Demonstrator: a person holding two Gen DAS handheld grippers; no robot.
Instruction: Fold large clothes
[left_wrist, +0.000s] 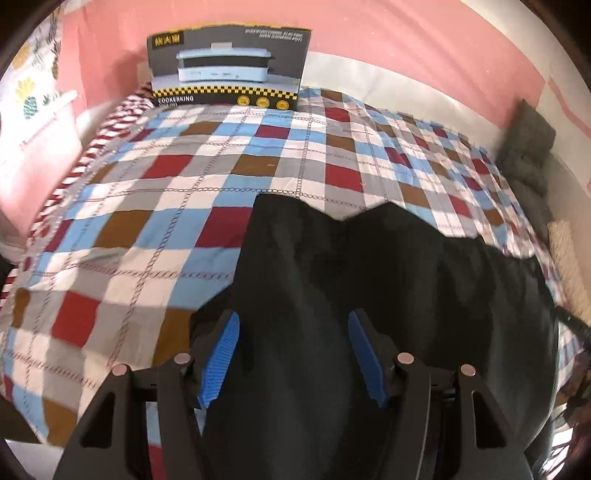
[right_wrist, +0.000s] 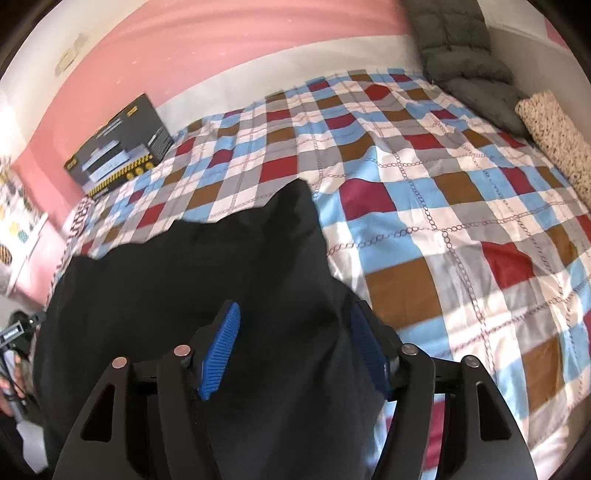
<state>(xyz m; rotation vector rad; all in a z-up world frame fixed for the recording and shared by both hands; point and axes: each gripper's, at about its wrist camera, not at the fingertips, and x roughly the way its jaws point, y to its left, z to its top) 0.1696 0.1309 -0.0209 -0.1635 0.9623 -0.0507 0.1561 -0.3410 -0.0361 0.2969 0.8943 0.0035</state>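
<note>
A large black garment (left_wrist: 388, 280) lies on the near part of a bed with a checked cover (left_wrist: 184, 192); it also shows in the right wrist view (right_wrist: 207, 280). My left gripper (left_wrist: 293, 321) is open, its blue pads (left_wrist: 221, 354) spread wide over the garment's left part, with black cloth lying between and under them. My right gripper (right_wrist: 293, 314) is open too, blue pads (right_wrist: 219, 350) spread over the garment's right edge. I cannot tell whether either one touches the cloth.
A dark appliance box (left_wrist: 229, 66) stands at the far edge of the bed against the pink wall. Grey padded clothing (right_wrist: 465, 62) and a beige speckled roll (right_wrist: 557, 136) lie at the bed's far right. The checked cover (right_wrist: 461, 221) stretches beyond the garment.
</note>
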